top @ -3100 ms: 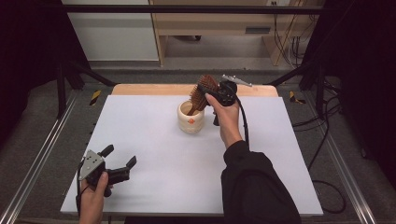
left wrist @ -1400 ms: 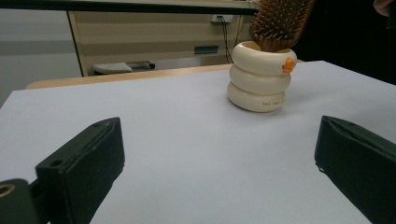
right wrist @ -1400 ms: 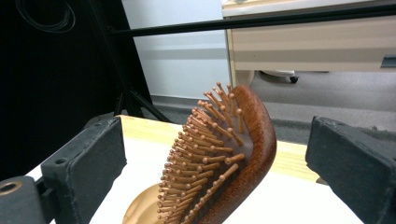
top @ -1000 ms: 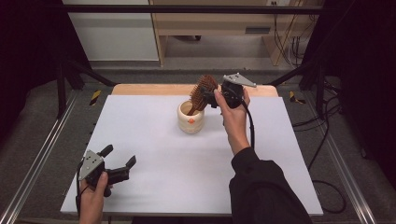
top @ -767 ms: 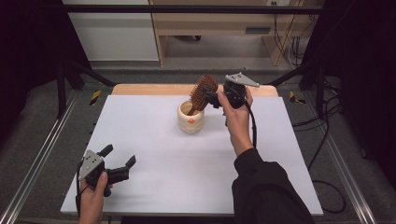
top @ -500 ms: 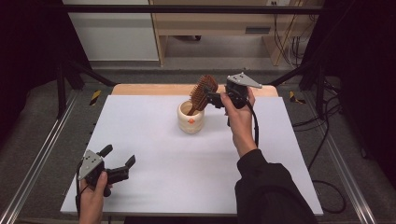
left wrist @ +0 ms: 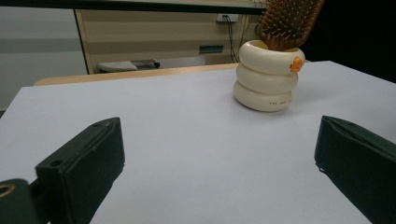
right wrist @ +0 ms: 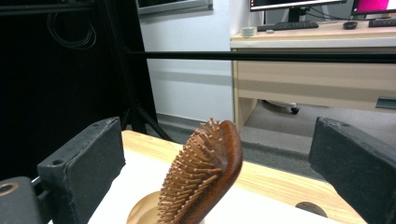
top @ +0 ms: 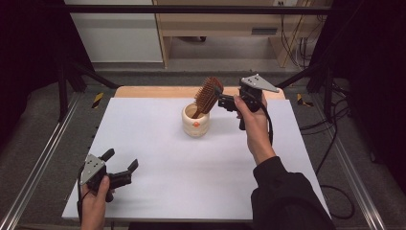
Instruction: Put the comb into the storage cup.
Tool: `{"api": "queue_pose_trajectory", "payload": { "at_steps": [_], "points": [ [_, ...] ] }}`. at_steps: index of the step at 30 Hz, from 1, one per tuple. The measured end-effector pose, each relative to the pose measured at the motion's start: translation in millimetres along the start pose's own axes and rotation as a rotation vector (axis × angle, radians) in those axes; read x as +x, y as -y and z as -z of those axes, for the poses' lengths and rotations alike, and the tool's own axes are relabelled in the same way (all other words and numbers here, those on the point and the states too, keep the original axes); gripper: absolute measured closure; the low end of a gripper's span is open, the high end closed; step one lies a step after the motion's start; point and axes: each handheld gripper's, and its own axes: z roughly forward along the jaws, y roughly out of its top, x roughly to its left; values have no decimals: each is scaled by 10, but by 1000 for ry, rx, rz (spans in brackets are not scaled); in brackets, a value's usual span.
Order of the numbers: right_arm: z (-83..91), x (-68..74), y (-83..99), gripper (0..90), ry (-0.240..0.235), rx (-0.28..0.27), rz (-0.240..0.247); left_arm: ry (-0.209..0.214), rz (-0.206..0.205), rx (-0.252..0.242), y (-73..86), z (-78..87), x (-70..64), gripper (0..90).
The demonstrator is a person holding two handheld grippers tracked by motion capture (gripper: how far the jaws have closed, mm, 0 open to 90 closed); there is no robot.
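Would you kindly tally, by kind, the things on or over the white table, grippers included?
Hairbrushes: 1, wooden hairbrush
Holders: 1, cream ringed cup
Grippers: 2, left gripper and right gripper, both open
Total: 4

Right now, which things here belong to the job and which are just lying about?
In the job: wooden hairbrush, cream ringed holder, right hand-held gripper.
Lying about: yellow-handled tool on the floor at left, desk behind the table.
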Motion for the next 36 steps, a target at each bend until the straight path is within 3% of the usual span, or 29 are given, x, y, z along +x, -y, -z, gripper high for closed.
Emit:
{"api": "queue_pose_trajectory", "payload": {
  "at_steps": [7, 36],
  "points": [
    [50, -54, 3, 34, 12, -8, 21, -3, 1, 1, 5, 3, 8, 17],
    [273, -189, 90, 31, 9, 3, 17, -17, 9, -5, 8, 12, 65, 16]
  ]
}}
